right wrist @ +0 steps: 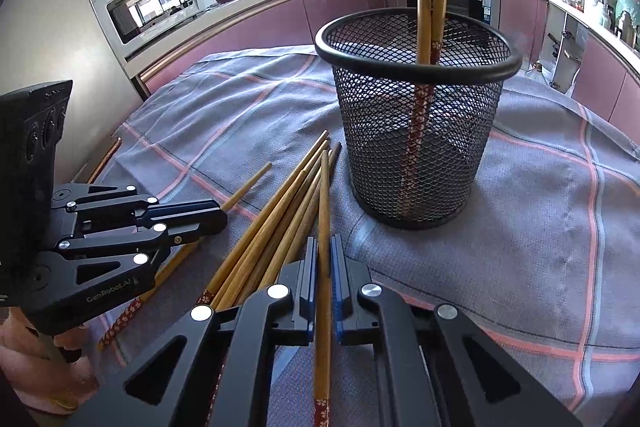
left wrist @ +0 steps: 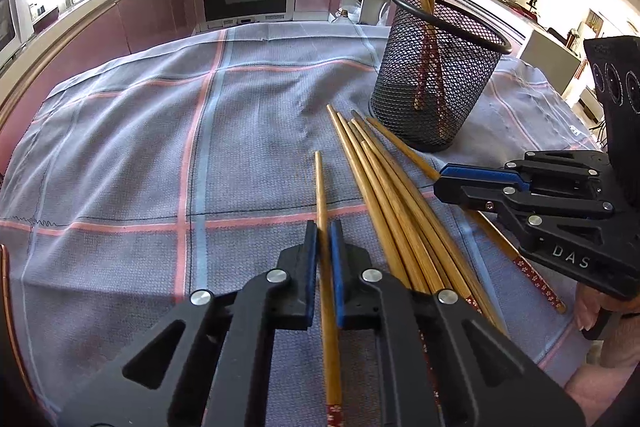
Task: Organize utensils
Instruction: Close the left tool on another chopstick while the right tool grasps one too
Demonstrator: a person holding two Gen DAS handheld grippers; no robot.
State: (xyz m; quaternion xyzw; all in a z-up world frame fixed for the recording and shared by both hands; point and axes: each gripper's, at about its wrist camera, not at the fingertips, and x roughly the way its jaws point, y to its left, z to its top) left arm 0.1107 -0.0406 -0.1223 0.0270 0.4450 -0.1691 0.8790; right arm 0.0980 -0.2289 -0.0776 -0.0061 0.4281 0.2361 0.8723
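The left gripper (left wrist: 324, 259) pinches 1 chopstick (left wrist: 322, 195) between nearly closed fingers, its tip pointing ahead. Right of it lies the pile (left wrist: 384, 187). The right gripper (right wrist: 324, 263) likewise clamps 1 stick (right wrist: 323, 211), seemingly lifted, with the holder (right wrist: 418, 131) just ahead holding 2.

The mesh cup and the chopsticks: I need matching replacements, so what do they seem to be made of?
The mesh cup looks like black coated metal: fine expanded mesh walls you can see through, under a smooth rolled rim. The chopsticks look like wood or bamboo, which of the two is unclear: golden-brown with lengthwise grain and a light sheen, probably lacquered, and dark red flower-patterned bands at the thick ends.
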